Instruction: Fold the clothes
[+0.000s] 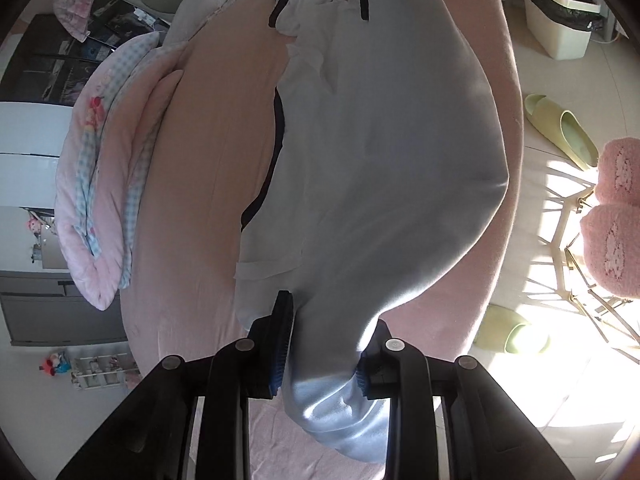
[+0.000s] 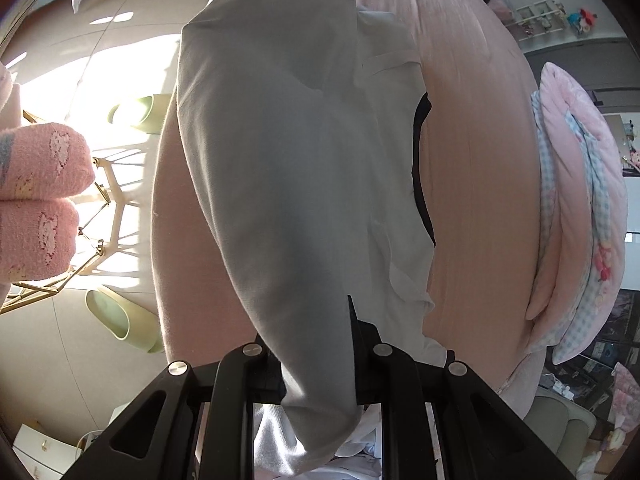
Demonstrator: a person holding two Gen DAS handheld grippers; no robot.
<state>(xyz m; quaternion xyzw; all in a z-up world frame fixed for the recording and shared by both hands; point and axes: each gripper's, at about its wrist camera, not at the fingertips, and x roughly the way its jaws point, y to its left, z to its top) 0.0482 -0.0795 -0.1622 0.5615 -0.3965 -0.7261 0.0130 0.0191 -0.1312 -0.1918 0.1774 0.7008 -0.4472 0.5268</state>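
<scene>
A pale blue-grey garment (image 1: 380, 140) with dark trim hangs stretched between my two grippers, over a pink bed (image 1: 208, 140). My left gripper (image 1: 328, 320) is shut on one bunched end of it, with the blue pads pressing the cloth from both sides. In the right wrist view the same garment (image 2: 280, 160) runs away from my right gripper (image 2: 308, 328), which is shut on the other end. Cloth covers that gripper's left finger. The garment's middle sags onto the bed sheet (image 2: 480, 160), and part of it is folded under.
A folded pink and blue-checked quilt (image 1: 100, 200) lies along the bed's far side. On the floor beside the bed are green slippers (image 1: 560, 128), the person's pink fluffy feet (image 1: 616, 240), a drying rack's shadow and a white bin (image 1: 560, 20).
</scene>
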